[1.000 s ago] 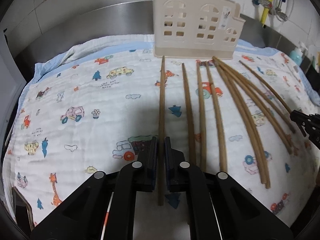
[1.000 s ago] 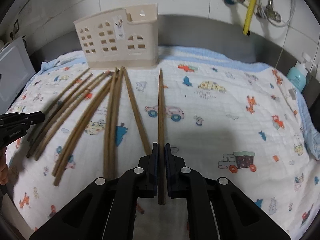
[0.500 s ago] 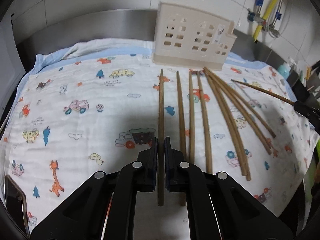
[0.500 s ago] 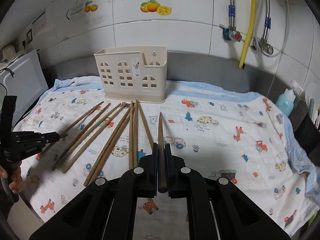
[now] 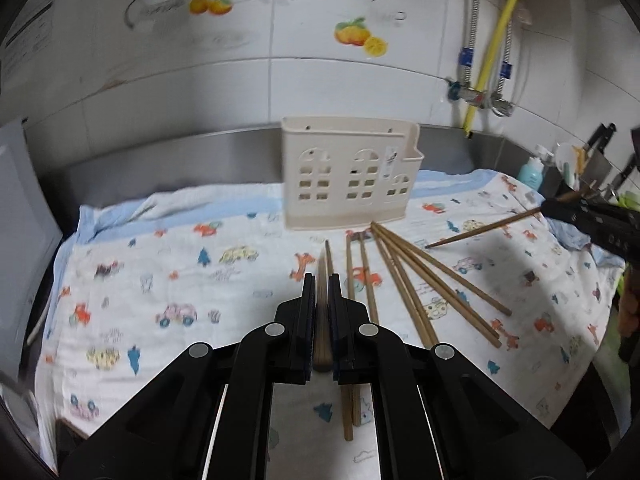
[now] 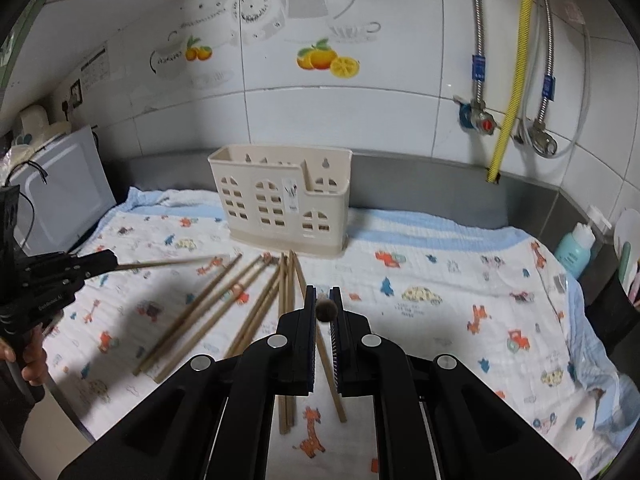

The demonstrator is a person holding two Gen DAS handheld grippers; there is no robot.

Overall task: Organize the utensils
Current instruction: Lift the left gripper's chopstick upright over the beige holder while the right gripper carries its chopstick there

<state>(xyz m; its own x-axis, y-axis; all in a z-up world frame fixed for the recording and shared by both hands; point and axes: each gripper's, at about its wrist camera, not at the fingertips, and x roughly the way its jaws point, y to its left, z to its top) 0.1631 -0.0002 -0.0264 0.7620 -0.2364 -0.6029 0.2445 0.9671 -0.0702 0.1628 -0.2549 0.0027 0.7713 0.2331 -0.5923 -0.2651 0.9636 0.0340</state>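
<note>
My left gripper [image 5: 321,286] is shut on a brown chopstick [image 5: 321,320], held above the cloth and pointing toward the cream utensil holder [image 5: 348,178]. My right gripper [image 6: 323,298] is shut on another chopstick [image 6: 326,309], seen end-on, aimed at the holder [image 6: 280,208]. Several chopsticks [image 5: 420,280] lie fanned on the cloth in front of the holder; they also show in the right wrist view [image 6: 224,308]. The right gripper with its chopstick shows at the right edge of the left wrist view [image 5: 592,220]; the left gripper shows at the left in the right wrist view [image 6: 60,276].
A patterned white cloth [image 6: 460,300] covers the steel counter. A teal bottle [image 6: 576,248] stands at the right corner. A grey appliance [image 6: 60,196] stands at the left. Pipes and a yellow hose [image 6: 512,80] hang on the tiled wall.
Both grippers have lifted their chopsticks off the cloth and risen, tilting up to face the holder and wall.
</note>
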